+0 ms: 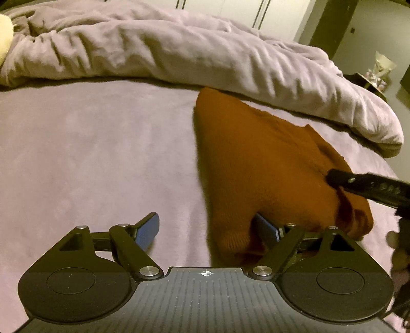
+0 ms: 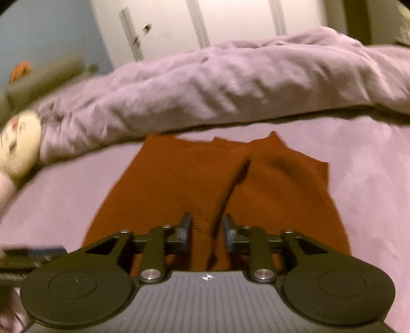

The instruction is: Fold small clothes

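A rust-orange knit garment (image 1: 269, 166) lies flat on the lilac bed sheet (image 1: 89, 153). My left gripper (image 1: 207, 229) is wide open at its near left corner. Its right pad is tucked against the cloth's edge and its left pad is over bare sheet. The right gripper's black finger (image 1: 358, 184) rests on the garment's right side. In the right wrist view the garment (image 2: 179, 179) has a raised crease running towards me. My right gripper (image 2: 207, 230) straddles that crease with its jaws partly apart, and the pads do not visibly pinch the cloth.
A rumpled lilac duvet (image 1: 179, 51) is heaped along the far side of the bed (image 2: 230, 84). A cream soft toy (image 2: 18, 143) lies at the left. White wardrobe doors (image 2: 230, 20) stand behind. A small table with an ornament (image 1: 379, 69) is at the far right.
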`<state>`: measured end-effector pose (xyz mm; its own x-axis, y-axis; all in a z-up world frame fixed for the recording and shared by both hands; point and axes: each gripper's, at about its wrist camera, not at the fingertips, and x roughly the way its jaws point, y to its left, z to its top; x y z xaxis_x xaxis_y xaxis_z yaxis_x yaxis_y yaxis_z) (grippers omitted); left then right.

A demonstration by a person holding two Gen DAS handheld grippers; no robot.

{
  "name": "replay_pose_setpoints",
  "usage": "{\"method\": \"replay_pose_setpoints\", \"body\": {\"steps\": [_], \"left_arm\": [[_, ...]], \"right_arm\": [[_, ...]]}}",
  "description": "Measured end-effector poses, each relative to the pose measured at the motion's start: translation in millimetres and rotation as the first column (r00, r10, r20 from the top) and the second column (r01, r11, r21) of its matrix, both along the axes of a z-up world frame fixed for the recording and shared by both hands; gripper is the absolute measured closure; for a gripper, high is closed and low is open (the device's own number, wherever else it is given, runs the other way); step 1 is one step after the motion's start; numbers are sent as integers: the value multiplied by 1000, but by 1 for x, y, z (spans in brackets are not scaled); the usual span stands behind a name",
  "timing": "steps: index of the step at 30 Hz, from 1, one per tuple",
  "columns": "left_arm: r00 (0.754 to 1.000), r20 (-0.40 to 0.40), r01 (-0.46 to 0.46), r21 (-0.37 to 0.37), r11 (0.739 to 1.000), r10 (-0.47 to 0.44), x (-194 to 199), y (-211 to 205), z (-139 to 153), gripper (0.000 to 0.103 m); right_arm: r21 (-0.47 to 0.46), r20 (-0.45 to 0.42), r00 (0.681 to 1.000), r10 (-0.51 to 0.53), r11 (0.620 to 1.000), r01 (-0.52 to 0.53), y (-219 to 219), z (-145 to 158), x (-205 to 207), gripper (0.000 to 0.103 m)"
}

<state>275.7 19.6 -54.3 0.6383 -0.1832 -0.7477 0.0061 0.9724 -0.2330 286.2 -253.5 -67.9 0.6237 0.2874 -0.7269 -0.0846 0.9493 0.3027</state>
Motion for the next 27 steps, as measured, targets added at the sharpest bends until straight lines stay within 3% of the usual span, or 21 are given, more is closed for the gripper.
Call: {"method": "replay_pose_setpoints", "body": {"steps": [4,7,9,15,16,18,20,22,24,27], "left_arm": [[1000,1,-4,7,1000,4,1,-3,0,15],[1000,3,-3,17,1000,3,0,-7,0,15],[1000,0,1,22,1000,-1,1,-7,0,15],[1000,-8,5,26,1000,-5,2,-7,-1,14],[1000,-11,4,25,1000,-3,3,-7,-2,14],[1000,-13,5,20,1000,-4,3,-7,-2,14],[1000,-14,11,21,1000,-10,3,-8,-2,13],[1000,-17,11,25,1000,-11,4,-9,-3,11],[1000,-21,12,24,1000,-12,4,-9,-4,10],[1000,-13,9,23,1000,-8,2,-9,2,10]], "right_arm": [[103,-60,997,-51,993,57,-25,-7,-4,53],[274,-145,988,-44,958,83,-39,-22,0,53],[332,-162,986,-47,938,99,-40,-28,6,53],[366,-162,987,-4,928,64,-22,-32,30,52],[343,-142,990,8,938,42,-16,-29,33,62],[296,-120,992,30,955,7,-4,-27,40,71],[292,-130,991,36,956,3,-1,-29,46,69],[318,-159,987,27,948,26,-2,-34,52,60],[339,-183,983,20,940,44,-2,-39,56,60],[244,-156,988,17,970,22,9,-29,58,82]]}}
